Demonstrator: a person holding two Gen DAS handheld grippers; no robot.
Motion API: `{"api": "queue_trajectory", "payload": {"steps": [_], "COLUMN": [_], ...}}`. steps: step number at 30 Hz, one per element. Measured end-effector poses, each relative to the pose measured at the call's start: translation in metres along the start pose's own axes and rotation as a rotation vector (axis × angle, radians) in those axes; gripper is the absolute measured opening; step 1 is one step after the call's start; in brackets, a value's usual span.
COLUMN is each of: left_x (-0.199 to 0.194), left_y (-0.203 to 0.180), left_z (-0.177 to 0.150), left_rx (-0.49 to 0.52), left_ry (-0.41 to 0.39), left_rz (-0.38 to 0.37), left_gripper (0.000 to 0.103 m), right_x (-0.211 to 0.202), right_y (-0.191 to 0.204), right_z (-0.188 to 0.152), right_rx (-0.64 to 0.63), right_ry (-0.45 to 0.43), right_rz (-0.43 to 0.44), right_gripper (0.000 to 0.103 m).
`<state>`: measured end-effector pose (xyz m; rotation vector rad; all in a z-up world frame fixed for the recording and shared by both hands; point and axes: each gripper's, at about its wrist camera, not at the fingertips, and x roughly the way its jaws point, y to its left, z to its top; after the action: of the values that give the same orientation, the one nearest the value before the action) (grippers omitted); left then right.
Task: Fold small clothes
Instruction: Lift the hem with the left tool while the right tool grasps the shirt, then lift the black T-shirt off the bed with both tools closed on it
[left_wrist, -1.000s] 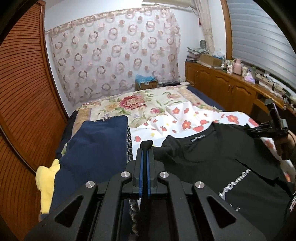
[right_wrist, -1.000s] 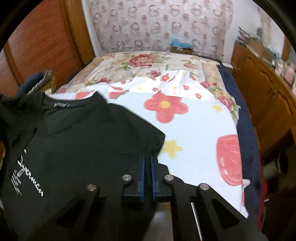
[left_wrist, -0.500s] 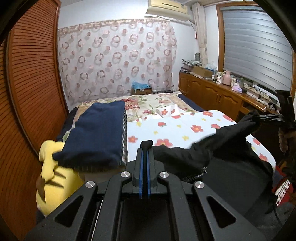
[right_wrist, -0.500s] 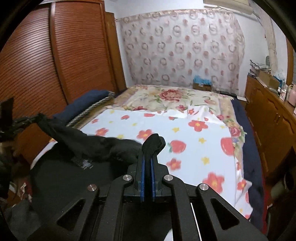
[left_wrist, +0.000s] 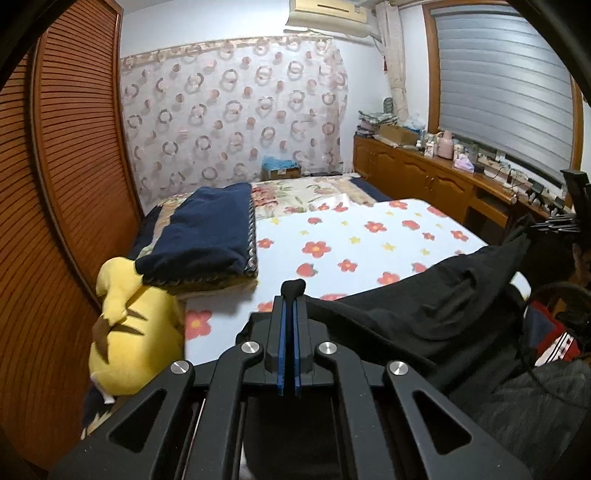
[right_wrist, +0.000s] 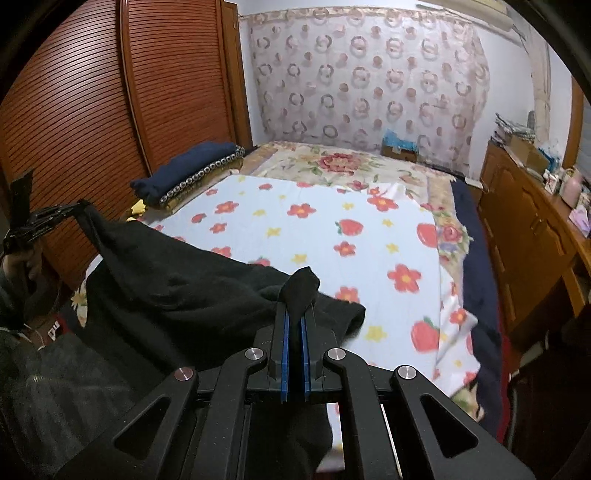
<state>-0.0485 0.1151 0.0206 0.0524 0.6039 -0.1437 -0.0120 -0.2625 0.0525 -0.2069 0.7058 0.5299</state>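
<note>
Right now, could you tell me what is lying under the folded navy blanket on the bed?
The navy blanket rests on a cushion with a patterned edge, and its near corner overlaps a yellow plush toy. Whatever lies beneath the cushion is covered.

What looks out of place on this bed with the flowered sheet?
The yellow plush toy sits wedged at the bed's edge against the wooden louvred door, partly pinned under the folded navy blanket. The flowered white sheet's near corner is rumpled and hangs over the side.
</note>
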Motion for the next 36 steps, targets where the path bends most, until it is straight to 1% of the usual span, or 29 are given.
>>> {"api": "queue_trajectory", "payload": {"steps": [2,3,5,7,8,9,10,12,15,19,21,24,27,31,32,36], "left_x": [0.002,0.004,0.011,0.014,0.017,0.020,0.022,0.036,0.062,0.102,0.122,0.141,0.152,0.168,0.170,0.170], "left_y": [0.000,0.000,0.001,0.004,0.006,0.007,0.007,0.011,0.020,0.036,0.044,0.053,0.060,0.063,0.064,0.064], "left_z": [-0.005,-0.006,-0.006,-0.006,-0.005,-0.005,-0.005,-0.003,-0.001,-0.002,-0.006,-0.013,-0.020,-0.032,-0.034,-0.033], "left_rx": [0.000,-0.002,0.002,-0.003,-0.006,-0.006,-0.007,-0.012,-0.031,-0.038,-0.038,-0.044,-0.054,-0.059,-0.067,-0.071], "left_ry": [0.020,0.030,0.048,0.053,0.053,0.049,0.046,0.057,0.085,0.153,0.208,0.259,0.296,0.374,0.379,0.380], "left_rz": [-0.011,-0.010,0.002,0.008,0.000,-0.002,0.002,0.004,0.000,0.004,0.015,0.000,0.003,-0.004,-0.016,-0.016], "left_gripper": [0.004,0.006,0.009,0.027,0.048,0.055,0.056,0.058,0.058,0.058,0.058,0.058,0.058,0.058,0.058,0.059], "right_x": [-0.001,0.001,0.005,0.007,0.007,0.007,0.010,0.021,0.048,0.089,0.107,0.123,0.129,0.131,0.136,0.134], "right_y": [0.008,0.009,0.008,0.008,0.010,0.010,0.012,0.010,0.005,-0.004,-0.007,-0.013,-0.019,-0.019,-0.024,-0.023], "right_z": [0.000,-0.004,-0.002,0.005,0.008,0.013,0.014,0.017,0.017,0.012,0.008,0.005,0.003,-0.001,-0.001,0.003], "right_rx": [0.003,-0.002,0.005,-0.004,-0.009,-0.013,-0.022,-0.034,-0.022,0.000,0.018,0.042,0.071,0.091,0.094,0.100], "right_ry": [0.033,0.039,0.044,0.031,0.020,0.007,-0.001,-0.006,0.009,0.055,0.087,0.123,0.148,0.157,0.160,0.179], "right_rz": [0.015,-0.003,-0.014,-0.038,-0.044,-0.052,-0.063,-0.092,-0.108,-0.112,-0.108,-0.114,-0.113,-0.097,-0.093,-0.099], "right_gripper": [0.005,0.005,0.012,0.021,0.031,0.041,0.044,0.046,0.049,0.050,0.050,0.052,0.056,0.058,0.059,0.062]}}
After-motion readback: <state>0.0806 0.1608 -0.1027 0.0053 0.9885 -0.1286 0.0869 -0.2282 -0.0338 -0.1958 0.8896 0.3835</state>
